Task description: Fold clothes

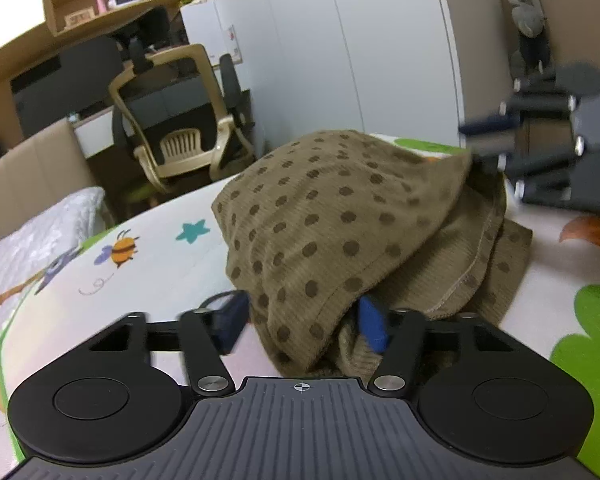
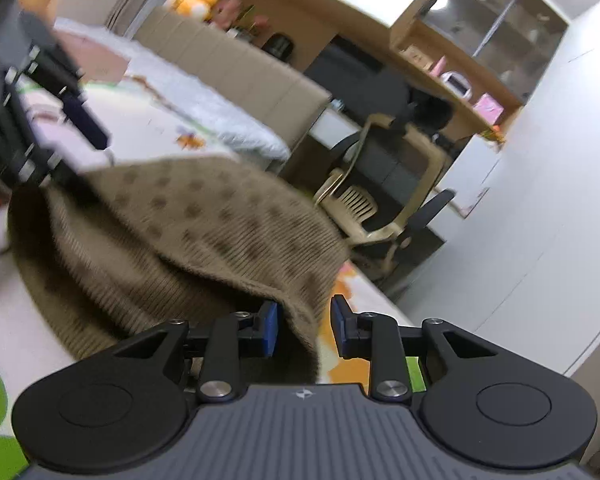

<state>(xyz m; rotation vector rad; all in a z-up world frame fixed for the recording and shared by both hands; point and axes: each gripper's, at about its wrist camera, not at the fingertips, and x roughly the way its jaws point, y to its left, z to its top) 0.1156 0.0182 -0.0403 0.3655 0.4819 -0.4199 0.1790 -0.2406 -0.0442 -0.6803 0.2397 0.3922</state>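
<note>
A brown garment with dark polka dots [image 1: 340,216] lies bunched on a cartoon-printed mat [image 1: 148,248]. My left gripper [image 1: 304,320] is open; its blue pads [image 1: 374,324] stand wide apart with a fold of the cloth draped between them. My right gripper [image 2: 304,328] is open too, its blue pads [image 2: 270,330] either side of the garment's edge [image 2: 204,216] without pinching it. The right gripper also shows at the far side of the cloth in the left wrist view [image 1: 488,140]. The left gripper shows at the left of the right wrist view [image 2: 72,120].
A beige office chair [image 1: 180,120] stands past the mat by a desk with shelves [image 1: 112,4]. A white quilted bed [image 2: 204,96] with a tan headboard lies beside the mat. White wardrobe doors [image 1: 340,40] stand behind.
</note>
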